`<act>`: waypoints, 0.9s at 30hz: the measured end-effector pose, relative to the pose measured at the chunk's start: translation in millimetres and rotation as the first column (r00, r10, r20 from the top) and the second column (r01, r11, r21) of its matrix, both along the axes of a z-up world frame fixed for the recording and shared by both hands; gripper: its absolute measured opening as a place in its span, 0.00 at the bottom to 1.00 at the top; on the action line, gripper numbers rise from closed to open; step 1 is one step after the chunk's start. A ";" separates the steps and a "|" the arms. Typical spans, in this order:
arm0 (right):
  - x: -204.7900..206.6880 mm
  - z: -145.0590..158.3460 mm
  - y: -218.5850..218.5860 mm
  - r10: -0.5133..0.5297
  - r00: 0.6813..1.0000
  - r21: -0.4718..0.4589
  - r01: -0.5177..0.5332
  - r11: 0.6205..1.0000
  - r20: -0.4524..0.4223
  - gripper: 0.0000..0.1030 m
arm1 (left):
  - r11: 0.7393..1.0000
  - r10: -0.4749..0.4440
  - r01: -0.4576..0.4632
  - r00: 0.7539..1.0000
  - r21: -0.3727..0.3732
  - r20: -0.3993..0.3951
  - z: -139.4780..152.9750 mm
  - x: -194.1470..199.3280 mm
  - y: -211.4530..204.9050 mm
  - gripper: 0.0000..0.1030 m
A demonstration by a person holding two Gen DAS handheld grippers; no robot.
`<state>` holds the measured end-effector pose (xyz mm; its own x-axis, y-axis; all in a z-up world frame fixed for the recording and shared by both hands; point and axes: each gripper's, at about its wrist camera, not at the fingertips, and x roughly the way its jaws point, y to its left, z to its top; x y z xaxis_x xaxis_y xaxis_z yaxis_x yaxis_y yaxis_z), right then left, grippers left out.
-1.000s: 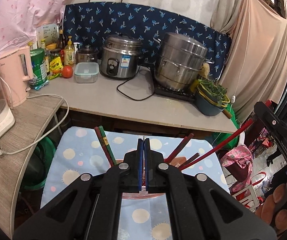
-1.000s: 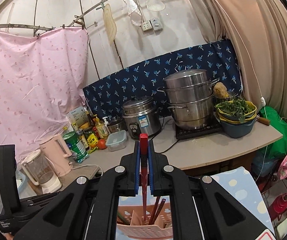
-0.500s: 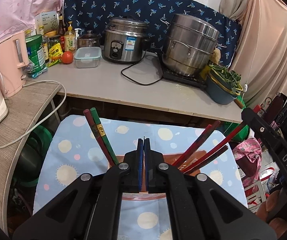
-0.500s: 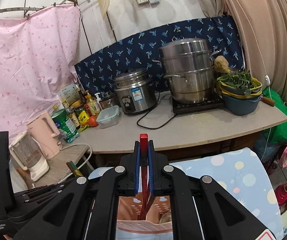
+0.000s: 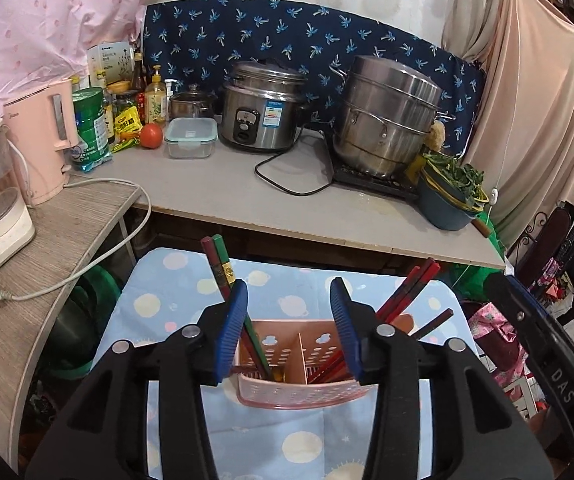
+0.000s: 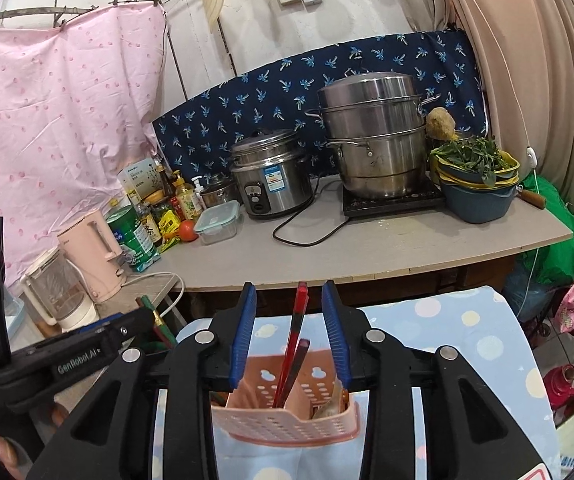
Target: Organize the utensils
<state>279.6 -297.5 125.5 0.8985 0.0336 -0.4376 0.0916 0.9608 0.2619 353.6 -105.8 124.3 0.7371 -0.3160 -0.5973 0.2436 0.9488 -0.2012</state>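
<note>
Both grippers, left (image 5: pixel 289 316) and right (image 6: pixel 289 320), opening, pads clear (nothing held) — 2 red chopsticks (image 6: pixel 293 344) leaning lower centre could tip the pink holder (image 6: pixel 287 420).

- The lower ends of the chopsticks (image 6: pixel 292 354) between the right gripper's jaws sink out of sight inside the pink holder (image 6: pixel 287 426)
- A brownish thing (image 6: pixel 333 400) in the compartment below the right-hand jaw is too hidden to name
- The holder's base (image 5: pixel 303 394) below the left gripper's jaws is covered by black arms
- The labels on the bottles (image 5: pixel 155 98) far beyond the jaws are too small to read
</note>
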 end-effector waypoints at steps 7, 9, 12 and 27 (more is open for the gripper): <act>-41.9 -6.5 9.6 0.024 0.999 -0.029 -0.025 0.999 -0.035 0.39 | 0.999 0.029 -0.029 0.999 0.030 0.025 3.7 -34.3 17.1 0.42; -56.5 -14.7 12.9 0.038 0.998 -0.025 -0.039 0.999 -0.055 0.43 | 0.998 0.033 -0.034 0.999 0.048 0.023 -1.8 -47.3 20.2 0.42; -76.3 -31.3 15.9 0.039 0.995 -0.016 -0.041 0.999 -0.092 0.44 | 0.996 0.045 -0.045 0.999 0.077 0.004 -16.7 -67.5 24.5 0.45; -148.8 -80.5 47.3 0.022 0.978 -0.126 -0.049 0.991 -0.207 0.56 | 0.979 0.093 -0.087 0.995 0.186 -0.022 -70.3 -138.5 35.7 0.67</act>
